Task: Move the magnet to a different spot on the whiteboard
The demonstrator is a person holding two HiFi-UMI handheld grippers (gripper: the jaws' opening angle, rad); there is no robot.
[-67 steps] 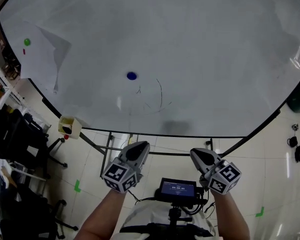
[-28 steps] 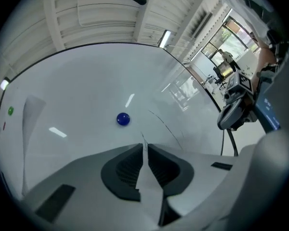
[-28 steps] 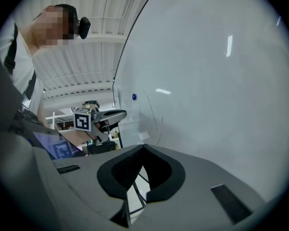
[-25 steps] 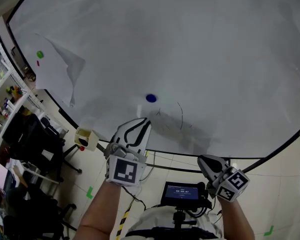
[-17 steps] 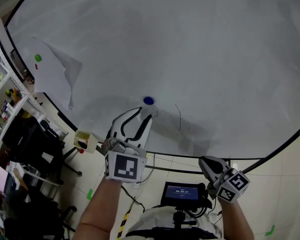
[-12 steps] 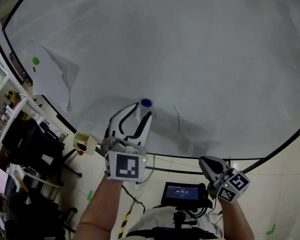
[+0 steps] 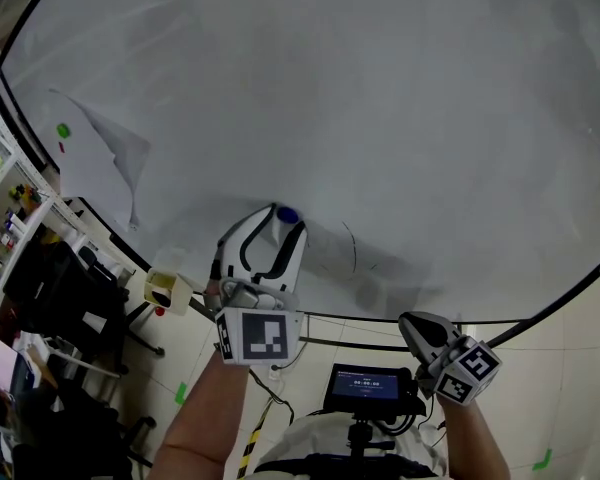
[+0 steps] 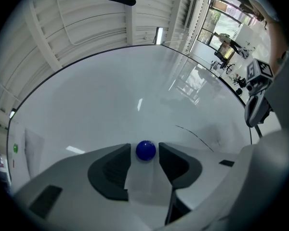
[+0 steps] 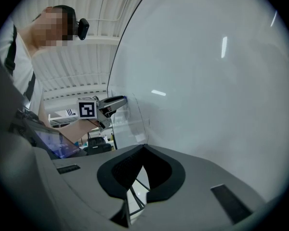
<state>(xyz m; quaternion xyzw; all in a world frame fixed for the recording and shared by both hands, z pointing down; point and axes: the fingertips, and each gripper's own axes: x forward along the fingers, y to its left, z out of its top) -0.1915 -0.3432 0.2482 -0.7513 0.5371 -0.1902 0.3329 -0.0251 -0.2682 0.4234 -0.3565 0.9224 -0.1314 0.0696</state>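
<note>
The magnet [image 8: 146, 150] is a small, round, glossy dark-blue button with a domed face. It is stuck flat on the whiteboard [image 7: 400, 98], low down and left of the middle, just above the board's black bottom edge [image 7: 370, 318]. The left gripper [image 7: 283, 218] points level at the board with one finger on each side of the magnet. Its jaws have just been opening and stand apart, with a thin strip of white between each pad and the magnet, so neither pad presses it. The right gripper [image 7: 416, 321] hangs lower, below the bottom edge and off the board, its fingertips together on nothing. Just right of the magnet, a thin curved pen line [image 7: 351, 245] and a few fainter strokes mark the surface. Far to the left a sheet of paper [image 7: 95, 158] hangs on the board, one corner curling, with a green magnet [image 7: 62, 129] on it. A small yellow box [image 7: 163, 290] sits at the bottom edge, left of the left gripper. Above and to the right of the blue magnet the board is a broad stretch of plain white, reaching out to its curved black rim. Below the magnet there is little room before the edge.
</note>
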